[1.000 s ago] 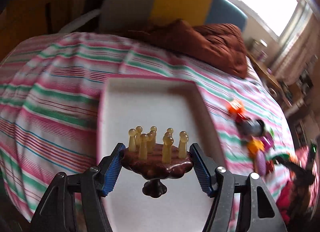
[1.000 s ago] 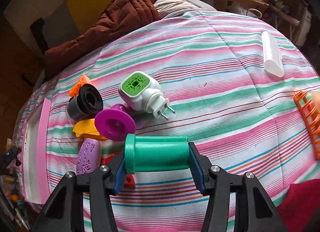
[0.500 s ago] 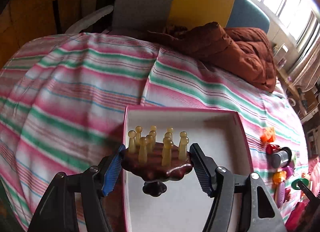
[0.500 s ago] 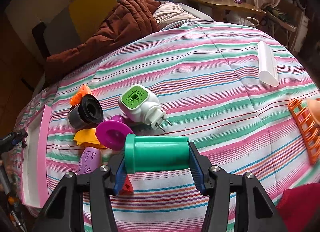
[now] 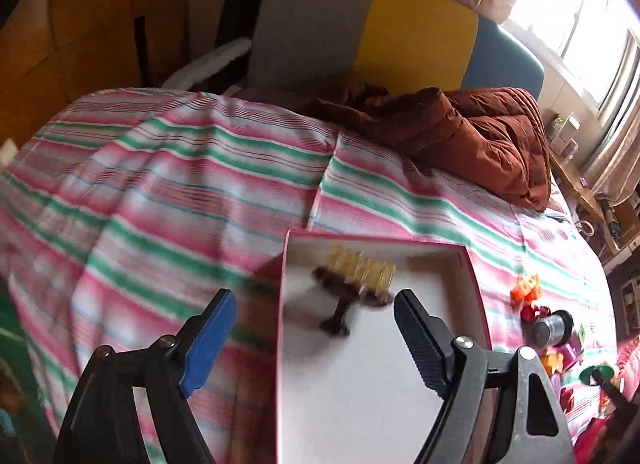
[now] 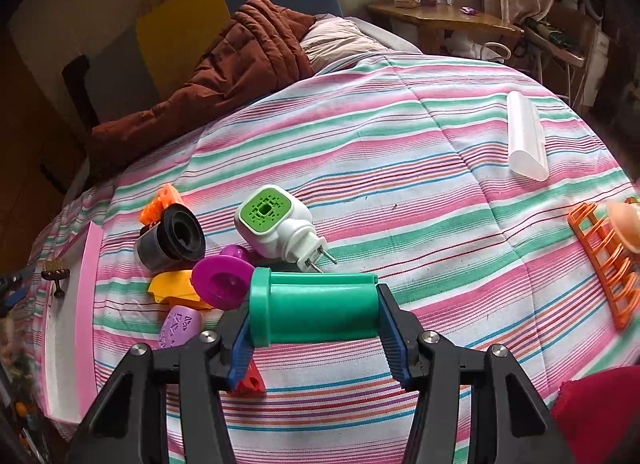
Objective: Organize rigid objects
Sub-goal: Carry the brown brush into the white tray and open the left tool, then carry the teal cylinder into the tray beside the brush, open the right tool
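A dark brown massage brush [image 5: 352, 288] with amber pegs is free of my left gripper [image 5: 314, 304] and shows blurred over the white floor of the pink-rimmed box [image 5: 474, 288]. The jaws are opening wide and neither pad touches the brush. The right wrist view also catches the brush [image 6: 56, 276] by the box [image 6: 86, 304] at the far left. My right gripper [image 6: 314, 312] is shut on a green plastic cylinder [image 6: 316, 308], held crosswise just above the striped bedspread.
Beyond the green cylinder lie a white and green plug-in device [image 6: 276, 224], a black cup [image 6: 172, 240], a purple funnel [image 6: 220, 282] and small yellow, lilac, red and orange pieces. A white tube [image 6: 526, 140] and an orange rack [image 6: 608, 260] lie at the right. A brown quilt [image 5: 480, 136] is bunched at the headboard.
My left gripper's jaws have spread and let go of the brush, which has dropped away into the box. The right gripper has kept still with the green cylinder.
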